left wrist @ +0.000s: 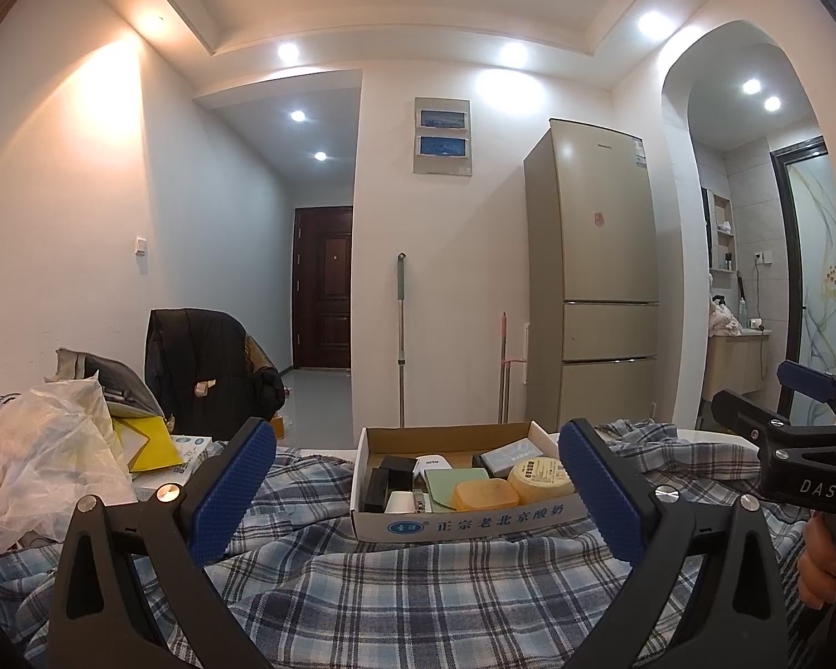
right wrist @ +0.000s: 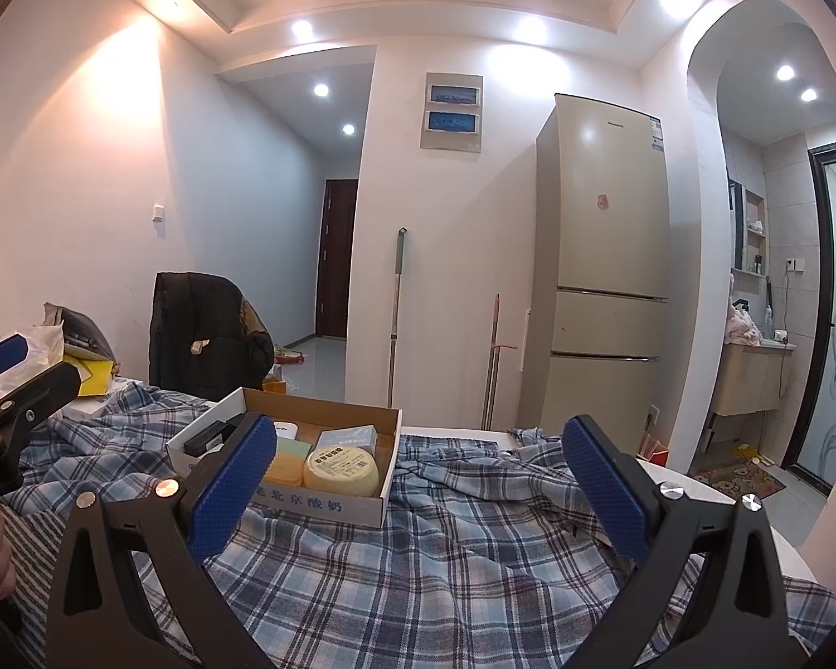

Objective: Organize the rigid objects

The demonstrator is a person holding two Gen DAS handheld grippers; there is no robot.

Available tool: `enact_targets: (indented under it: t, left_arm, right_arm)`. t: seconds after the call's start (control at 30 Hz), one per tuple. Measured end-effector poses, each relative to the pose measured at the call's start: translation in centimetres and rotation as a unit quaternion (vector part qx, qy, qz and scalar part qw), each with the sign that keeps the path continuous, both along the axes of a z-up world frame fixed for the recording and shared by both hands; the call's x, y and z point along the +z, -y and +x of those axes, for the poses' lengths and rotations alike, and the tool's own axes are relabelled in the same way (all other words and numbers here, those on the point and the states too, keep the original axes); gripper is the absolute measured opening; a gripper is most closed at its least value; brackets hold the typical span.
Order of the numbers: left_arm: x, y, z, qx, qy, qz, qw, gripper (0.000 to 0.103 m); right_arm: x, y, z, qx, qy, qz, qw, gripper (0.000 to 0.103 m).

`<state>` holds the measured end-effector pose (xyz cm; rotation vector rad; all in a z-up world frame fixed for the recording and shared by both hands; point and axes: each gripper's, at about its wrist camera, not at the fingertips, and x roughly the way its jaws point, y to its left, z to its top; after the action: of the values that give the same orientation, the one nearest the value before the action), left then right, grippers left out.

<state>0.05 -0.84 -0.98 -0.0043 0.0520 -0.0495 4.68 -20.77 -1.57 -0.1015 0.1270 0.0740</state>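
Observation:
A shallow white cardboard box [left wrist: 462, 521] with blue Chinese print sits on a blue plaid cloth [left wrist: 418, 602]. It holds several small objects: a round yellow tin [left wrist: 540, 478], an orange case [left wrist: 485, 493], a green pad [left wrist: 451, 482], black boxes [left wrist: 387, 482], a white item [left wrist: 432, 465] and a grey-blue carton [left wrist: 511, 456]. My left gripper [left wrist: 415, 493] is open and empty, just in front of the box. My right gripper [right wrist: 418, 493] is open and empty, with the box [right wrist: 329, 504] to its left; the tin [right wrist: 341, 469] shows there. Each gripper shows in the other's view: the right one [left wrist: 797, 446], the left one [right wrist: 16, 390].
A clear plastic bag [left wrist: 44, 457], yellow paper [left wrist: 145, 440] and a black jacket on a chair [left wrist: 206, 373] lie left. A beige fridge [left wrist: 602, 273], two mop handles [left wrist: 400, 334] and a dark door [left wrist: 323, 284] stand behind. A bathroom opens at the right.

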Motion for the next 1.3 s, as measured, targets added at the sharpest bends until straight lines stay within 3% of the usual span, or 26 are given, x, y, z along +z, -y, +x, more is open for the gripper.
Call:
enact_targets:
  t: [1.3]
  left_arm:
    - [-0.23,0.44,-0.37,0.002,0.001,-0.003,1.0000,0.103]
  right_arm:
    - [-0.14,0.41,0.52,-0.007,-0.013,0.009,1.000,0.102]
